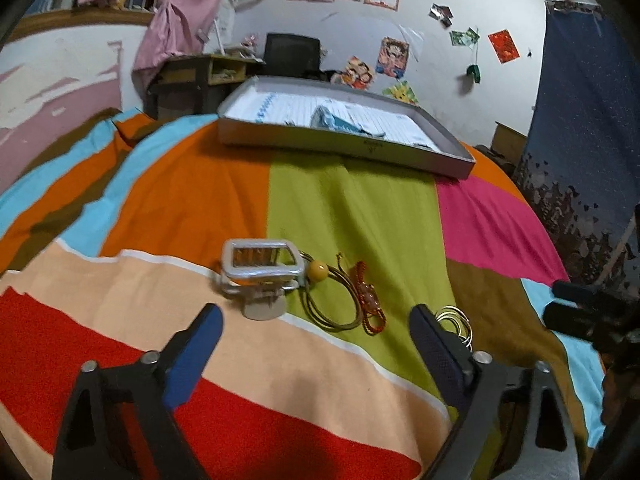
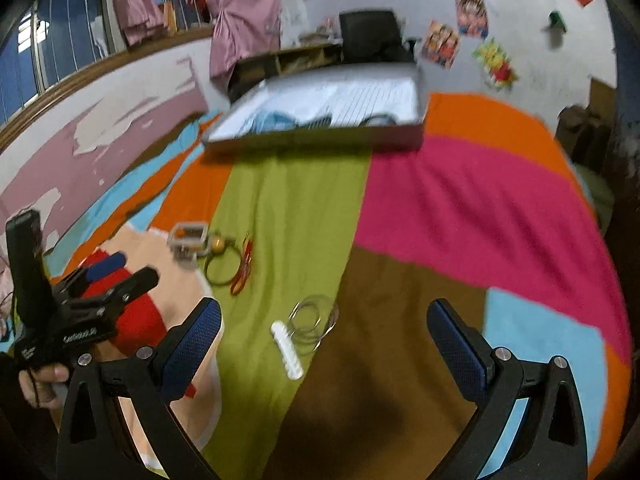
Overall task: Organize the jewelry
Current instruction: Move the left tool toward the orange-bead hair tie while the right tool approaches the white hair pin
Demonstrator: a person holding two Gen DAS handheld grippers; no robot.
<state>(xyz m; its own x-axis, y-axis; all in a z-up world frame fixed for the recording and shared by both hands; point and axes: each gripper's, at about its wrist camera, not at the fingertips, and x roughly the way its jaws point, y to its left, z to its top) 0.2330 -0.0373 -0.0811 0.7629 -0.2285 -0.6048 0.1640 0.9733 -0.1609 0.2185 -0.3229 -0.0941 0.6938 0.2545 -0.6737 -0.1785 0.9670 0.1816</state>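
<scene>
Jewelry lies on a patchwork bedspread. In the left wrist view a silver hair claw clip (image 1: 259, 270), a cord necklace with a yellow bead (image 1: 319, 269), a red beaded string (image 1: 369, 304) and thin wire bangles (image 1: 456, 320) lie just ahead of my open, empty left gripper (image 1: 316, 328). In the right wrist view the bangles (image 2: 312, 320) and a white bead bracelet (image 2: 286, 350) lie between the fingers of my open, empty right gripper (image 2: 324, 320). The clip (image 2: 188, 240), necklace (image 2: 220, 258) and red string (image 2: 243, 268) lie further left. The left gripper (image 2: 116, 268) shows at far left.
A shallow grey box lid (image 1: 360, 146) lined with white paper sits at the far side of the bed, also in the right wrist view (image 2: 320, 142). A dark desk (image 1: 192, 80) and chair stand behind it. A blue curtain (image 1: 580, 120) hangs at right.
</scene>
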